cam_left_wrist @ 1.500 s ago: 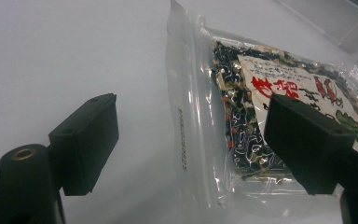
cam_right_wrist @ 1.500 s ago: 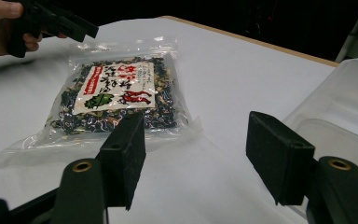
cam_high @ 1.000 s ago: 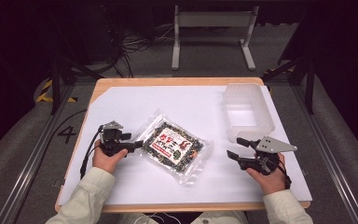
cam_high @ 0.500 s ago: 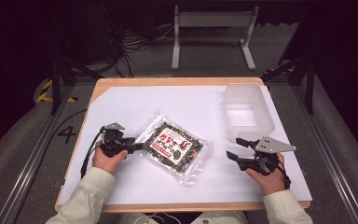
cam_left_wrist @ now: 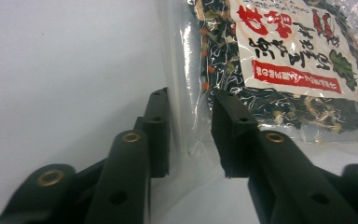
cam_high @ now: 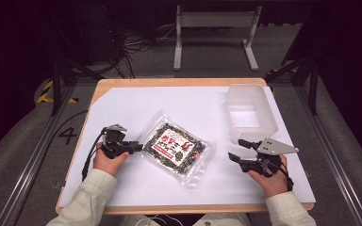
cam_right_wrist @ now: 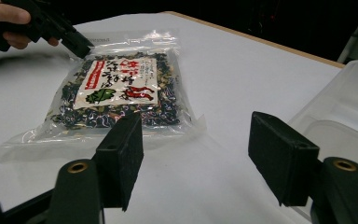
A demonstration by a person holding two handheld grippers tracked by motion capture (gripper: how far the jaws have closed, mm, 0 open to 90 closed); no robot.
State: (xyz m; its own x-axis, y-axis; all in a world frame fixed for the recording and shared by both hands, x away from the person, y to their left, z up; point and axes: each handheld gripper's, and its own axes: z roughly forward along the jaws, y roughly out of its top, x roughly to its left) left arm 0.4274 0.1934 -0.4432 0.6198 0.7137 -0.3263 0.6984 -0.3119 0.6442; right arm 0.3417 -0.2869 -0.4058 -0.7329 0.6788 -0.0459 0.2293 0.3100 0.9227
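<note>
A clear bag of dried dark greens with a white and red label (cam_high: 175,147) lies flat at the middle of the white table sheet. My left gripper (cam_high: 139,147) sits at the bag's left edge. In the left gripper view the bag's (cam_left_wrist: 284,56) clear seal strip stands between the jaws of that gripper (cam_left_wrist: 191,100); they have just been closing, and a gap still shows on both sides of the film. My right gripper (cam_high: 235,149) rests to the right of the bag, open and holding nothing (cam_right_wrist: 196,128), and it looks toward the bag (cam_right_wrist: 116,91).
A translucent plastic container (cam_high: 264,101) stands at the back right of the table, also close on the right in the right gripper view (cam_right_wrist: 354,93). The white sheet (cam_high: 193,103) covers most of the wooden tabletop. Metal frame rails run along both sides.
The left gripper's jaws have drawn closer together around the bag's left edge. Both hands, the bag and the container have stayed where they were.
</note>
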